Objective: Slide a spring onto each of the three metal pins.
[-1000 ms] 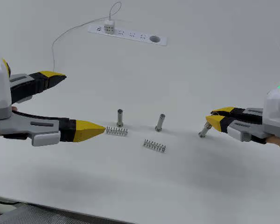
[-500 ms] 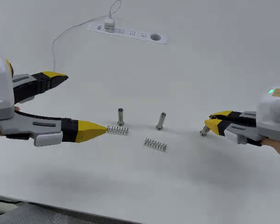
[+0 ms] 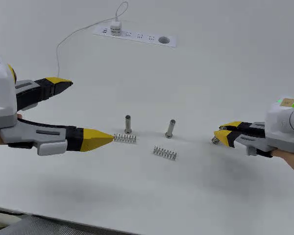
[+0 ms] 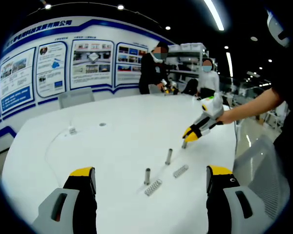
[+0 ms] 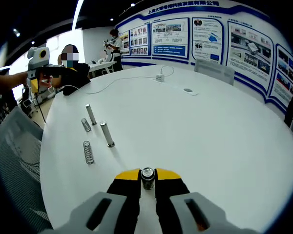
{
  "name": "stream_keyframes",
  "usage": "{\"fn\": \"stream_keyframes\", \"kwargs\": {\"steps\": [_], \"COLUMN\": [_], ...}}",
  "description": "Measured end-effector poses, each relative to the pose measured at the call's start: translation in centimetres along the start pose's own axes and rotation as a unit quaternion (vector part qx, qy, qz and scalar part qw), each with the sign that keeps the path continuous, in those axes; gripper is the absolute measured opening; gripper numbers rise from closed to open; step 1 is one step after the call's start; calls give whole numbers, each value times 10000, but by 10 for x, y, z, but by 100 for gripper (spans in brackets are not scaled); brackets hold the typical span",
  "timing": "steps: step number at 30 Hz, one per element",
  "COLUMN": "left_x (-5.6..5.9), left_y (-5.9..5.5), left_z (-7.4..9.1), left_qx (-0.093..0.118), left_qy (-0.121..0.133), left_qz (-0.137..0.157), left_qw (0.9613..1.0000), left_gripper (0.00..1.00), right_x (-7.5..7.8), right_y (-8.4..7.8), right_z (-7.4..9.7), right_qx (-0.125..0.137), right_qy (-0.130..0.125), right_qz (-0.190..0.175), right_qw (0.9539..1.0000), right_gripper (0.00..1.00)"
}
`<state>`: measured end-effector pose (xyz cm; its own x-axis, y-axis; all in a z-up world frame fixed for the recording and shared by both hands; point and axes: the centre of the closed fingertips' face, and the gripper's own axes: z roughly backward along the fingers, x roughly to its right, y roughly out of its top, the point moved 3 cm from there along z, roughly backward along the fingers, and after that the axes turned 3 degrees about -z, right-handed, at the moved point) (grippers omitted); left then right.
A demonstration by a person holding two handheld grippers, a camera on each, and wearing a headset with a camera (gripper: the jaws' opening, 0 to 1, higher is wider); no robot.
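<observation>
Springs lie loose on the white table. The first spring lies flat just in front of the left pin. The second spring lies flat a little nearer the person, in front of the middle pin and slightly to its left. Both of these pins stand upright and bare, apart from each other. The right pin stands well to the right of them, clamped between the closed jaws of the right hand-held gripper, which is held low and nearly level over the table. In the right gripper view the yellow jaw tips press the pin's top from both sides; the shaft just below looks ringed, but it is too small to tell whether a spring sits on it. The left hand-held gripper has its jaws spread wide with nothing between them. Its lower jaw tip points at the left end of the first spring and is just beside it; I cannot tell whether they touch. At the far side of the table lies a white power strip with a charger plugged in and a cable running off to the left.
</observation>
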<state>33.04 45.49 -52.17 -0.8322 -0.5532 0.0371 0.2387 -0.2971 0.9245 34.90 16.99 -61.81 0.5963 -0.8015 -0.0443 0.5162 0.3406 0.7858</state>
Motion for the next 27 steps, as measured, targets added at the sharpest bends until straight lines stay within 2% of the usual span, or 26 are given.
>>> {"fn": "stream_keyframes", "kwargs": {"steps": [15, 27], "left_x": [7, 8], "left_y": [8, 11], "left_z": [-6, -2], "left_qx": [47, 34], "left_qy": [-77, -78], "left_qz": [-25, -44], "left_qw": [10000, 10000], "left_gripper": [96, 96], "right_x": [-1, 3], "right_y": [-1, 2], "right_z": [1, 10], "right_qx": [-113, -45], "right_qy": [68, -39], "right_qz": [117, 72], "right_qw": [9998, 10000], "right_gripper": [12, 16]}}
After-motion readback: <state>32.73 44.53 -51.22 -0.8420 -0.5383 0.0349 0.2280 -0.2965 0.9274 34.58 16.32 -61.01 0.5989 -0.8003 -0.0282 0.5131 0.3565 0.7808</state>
